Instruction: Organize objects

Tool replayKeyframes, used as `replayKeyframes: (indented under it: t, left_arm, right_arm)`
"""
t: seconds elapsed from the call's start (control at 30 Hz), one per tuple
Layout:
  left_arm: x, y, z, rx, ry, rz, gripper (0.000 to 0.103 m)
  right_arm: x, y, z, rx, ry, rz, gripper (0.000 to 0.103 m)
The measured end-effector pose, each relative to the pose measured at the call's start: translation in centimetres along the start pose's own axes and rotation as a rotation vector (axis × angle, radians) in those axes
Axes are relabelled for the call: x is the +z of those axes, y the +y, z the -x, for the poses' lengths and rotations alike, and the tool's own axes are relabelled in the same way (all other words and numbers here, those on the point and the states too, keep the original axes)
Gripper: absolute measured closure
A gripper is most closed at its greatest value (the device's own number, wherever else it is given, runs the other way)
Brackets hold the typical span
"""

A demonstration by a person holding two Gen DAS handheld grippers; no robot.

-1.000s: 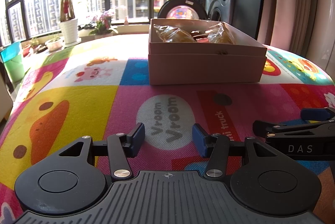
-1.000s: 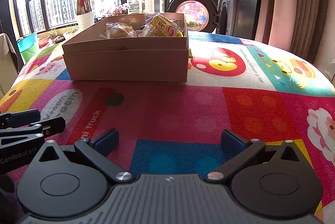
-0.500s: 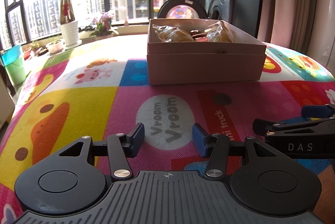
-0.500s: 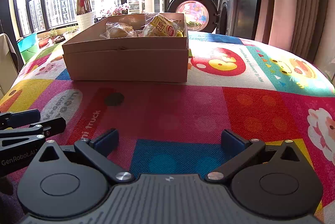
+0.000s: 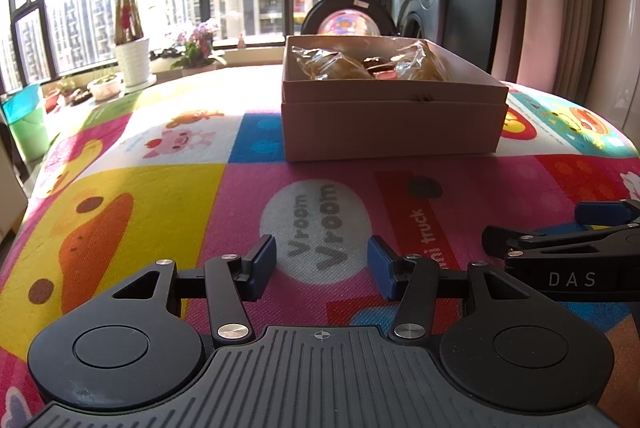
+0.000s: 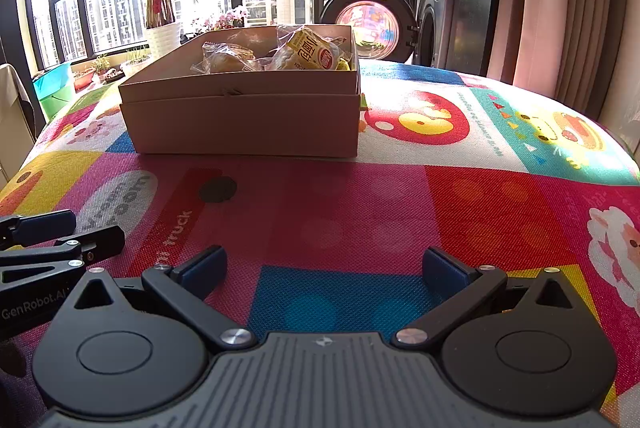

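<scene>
A shallow cardboard box stands on the colourful cartoon mat, holding several wrapped snack packets, one of them yellow. My left gripper rests low over the "Vroom Vroom" patch, well short of the box, its blue pads apart with nothing between them. My right gripper hovers over a blue patch, its jaws spread wide and empty. Each gripper shows at the edge of the other's view: the right one, the left one.
The mat covers a table. Behind it are tall windows, a potted plant in a white pot, small flower pots, a green bin, a washing machine with its round door open, and curtains at the right.
</scene>
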State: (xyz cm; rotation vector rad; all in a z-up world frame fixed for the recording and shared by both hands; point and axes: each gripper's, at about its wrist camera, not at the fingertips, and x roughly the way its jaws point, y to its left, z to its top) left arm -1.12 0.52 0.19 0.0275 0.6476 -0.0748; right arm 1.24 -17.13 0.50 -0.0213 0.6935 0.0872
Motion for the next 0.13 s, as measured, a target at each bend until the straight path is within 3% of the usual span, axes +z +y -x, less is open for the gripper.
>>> replayKeyframes:
  t: [0.13]
  left_arm:
    - [0.01,0.17,0.02,-0.008,0.0,0.011,0.048]
  right_arm:
    - [-0.01,0.01,0.0,0.0,0.0,0.0,0.0]
